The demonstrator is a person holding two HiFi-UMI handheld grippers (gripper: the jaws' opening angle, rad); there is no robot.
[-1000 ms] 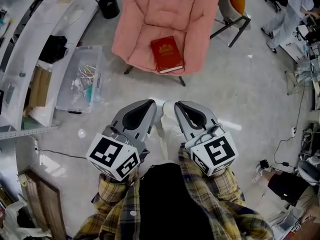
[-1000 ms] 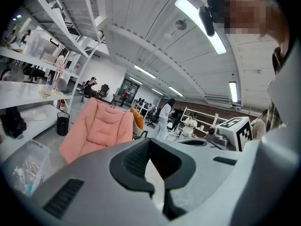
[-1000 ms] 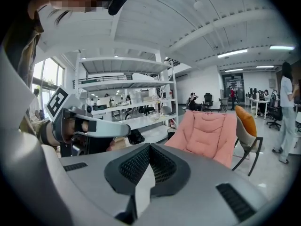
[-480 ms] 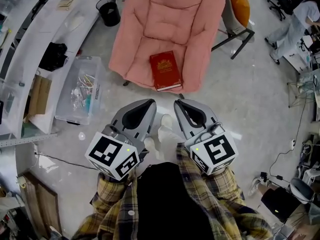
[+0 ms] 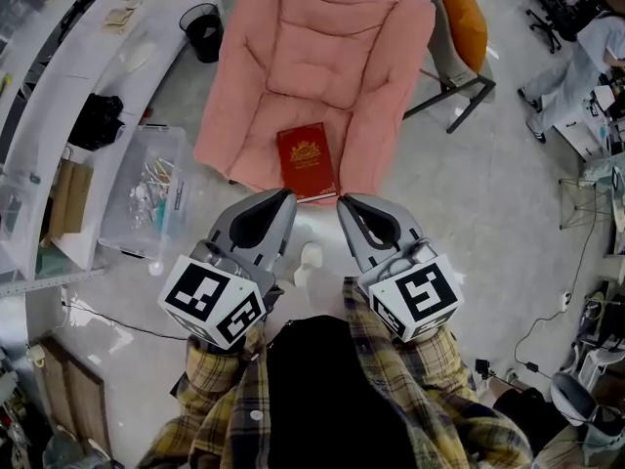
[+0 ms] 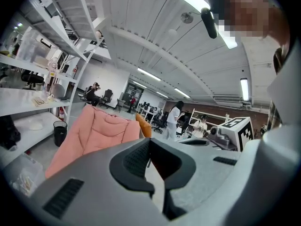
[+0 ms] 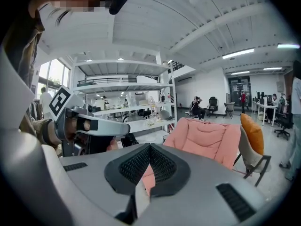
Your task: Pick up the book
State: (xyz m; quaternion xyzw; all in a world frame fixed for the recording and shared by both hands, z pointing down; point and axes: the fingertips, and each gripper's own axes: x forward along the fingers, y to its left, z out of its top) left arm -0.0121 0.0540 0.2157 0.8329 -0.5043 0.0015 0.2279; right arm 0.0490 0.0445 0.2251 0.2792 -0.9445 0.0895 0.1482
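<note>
A red book [image 5: 306, 161] with a gold crest lies flat on the front of the seat of a pink padded chair [image 5: 322, 57]. My left gripper [image 5: 285, 194] is shut and empty, its tip just short of the book's near left corner. My right gripper [image 5: 344, 201] is also shut and empty, close to the book's near right corner. Both point at the chair from the floor side. The left gripper view shows shut jaws [image 6: 149, 140] with the pink chair [image 6: 94, 135] beyond; the book is hidden there. The right gripper view shows shut jaws [image 7: 150, 146] and the chair [image 7: 207, 140].
A clear plastic bin [image 5: 146, 189] of small items stands on the floor left of the chair. A black waste bin [image 5: 202, 29] and a curved white bench [image 5: 59, 96] lie further left. An orange-cushioned chair [image 5: 459, 27] stands at the right, a seated person [image 5: 576, 66] beyond.
Both grippers have moved forward toward the pink chair, side by side. The book now lies just ahead of their tips. The jaws have stayed shut.
</note>
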